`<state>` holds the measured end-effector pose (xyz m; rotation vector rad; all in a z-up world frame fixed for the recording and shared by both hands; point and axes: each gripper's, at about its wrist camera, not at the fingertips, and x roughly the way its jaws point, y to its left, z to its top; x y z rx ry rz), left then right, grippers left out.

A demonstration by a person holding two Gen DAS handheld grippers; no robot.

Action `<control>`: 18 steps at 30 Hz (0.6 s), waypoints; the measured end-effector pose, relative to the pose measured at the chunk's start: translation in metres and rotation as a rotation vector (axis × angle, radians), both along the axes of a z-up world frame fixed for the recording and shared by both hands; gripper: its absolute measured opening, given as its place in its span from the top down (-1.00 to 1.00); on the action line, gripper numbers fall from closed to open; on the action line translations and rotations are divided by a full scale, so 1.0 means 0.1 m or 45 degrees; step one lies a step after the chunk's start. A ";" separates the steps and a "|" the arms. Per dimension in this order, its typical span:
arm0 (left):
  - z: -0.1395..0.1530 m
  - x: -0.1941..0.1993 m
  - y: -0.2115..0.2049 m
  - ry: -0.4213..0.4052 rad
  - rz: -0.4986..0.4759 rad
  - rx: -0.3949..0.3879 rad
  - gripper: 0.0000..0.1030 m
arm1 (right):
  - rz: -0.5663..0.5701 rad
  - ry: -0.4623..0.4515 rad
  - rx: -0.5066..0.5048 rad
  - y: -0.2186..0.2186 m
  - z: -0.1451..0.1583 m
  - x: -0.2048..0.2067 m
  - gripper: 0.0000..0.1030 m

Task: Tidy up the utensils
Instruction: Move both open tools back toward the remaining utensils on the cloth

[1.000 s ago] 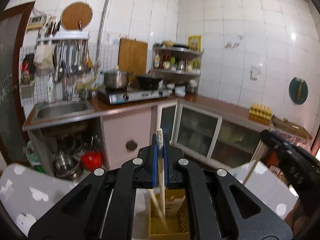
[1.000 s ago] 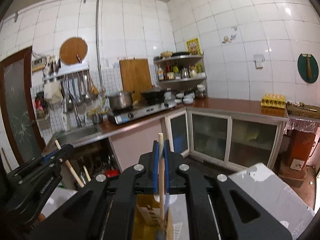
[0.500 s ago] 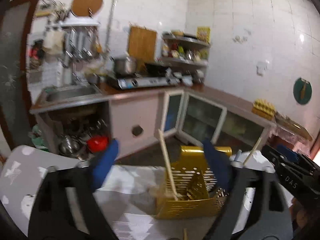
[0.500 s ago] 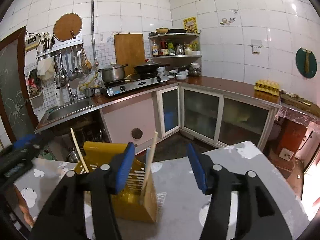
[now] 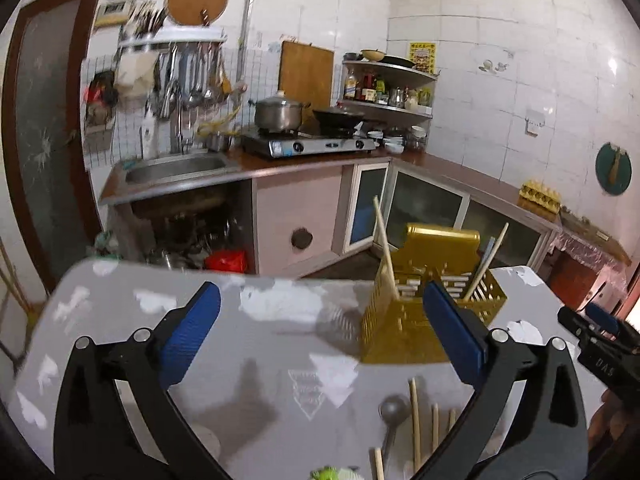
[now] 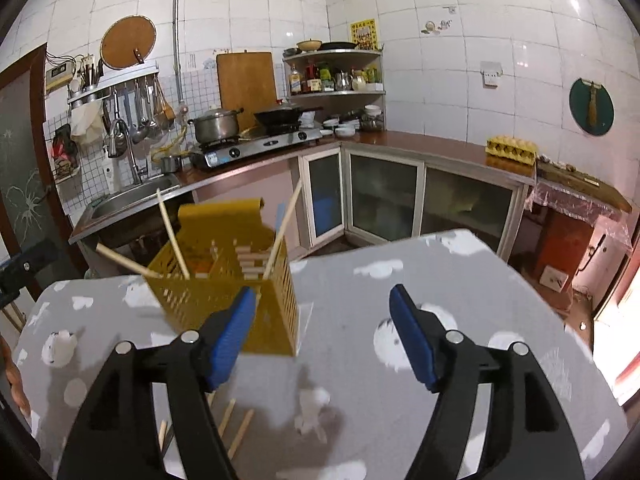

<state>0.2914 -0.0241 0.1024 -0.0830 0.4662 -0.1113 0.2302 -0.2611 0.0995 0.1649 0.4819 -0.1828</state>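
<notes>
White-tiled kitchen behind: steel sink [image 5: 176,164], gas stove [image 5: 312,145] with a lidded pot [image 5: 278,114] and a wok [image 6: 282,114], corner shelf [image 6: 336,72] of bottles, egg tray [image 6: 511,148] on the brown counter. Work surface is a grey table [image 6: 400,280] with white cloud blotches.

Yellow slotted utensil caddy [image 6: 240,280] stands on the table, toward its far edge. Wooden chopsticks [image 6: 172,232] stick out of it at angles: two lean left, one leans right in the right wrist view; left wrist view shows one on each side of the caddy [image 5: 424,312].

Left gripper [image 5: 320,332]: jaws spread wide, blue pads [image 5: 188,332] well apart, nothing between them. It hangs over the table, caddy just behind its right finger.

Right gripper [image 6: 324,332]: jaws also wide apart and holding nothing. Its left finger overlaps the caddy's near corner in view; contact can't be confirmed.

Loose items on the table near the camera: several chopsticks [image 5: 415,420] lying roughly parallel, a metal spoon [image 5: 394,410] beside them with its bowl toward the caddy. Right wrist view shows more chopstick ends [image 6: 236,428] under its left finger. Something green at the bottom edge of the left view, too cropped to identify.
</notes>
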 end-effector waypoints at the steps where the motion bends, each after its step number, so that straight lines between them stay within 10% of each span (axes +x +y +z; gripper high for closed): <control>1: -0.06 -0.03 0.03 0.015 0.010 -0.012 -0.90 | -0.003 0.003 0.009 0.02 -0.04 -0.03 -0.36; 18: -1.09 -0.07 0.06 0.271 0.038 0.049 -0.90 | -0.046 0.248 0.044 0.41 -1.07 -0.06 -0.36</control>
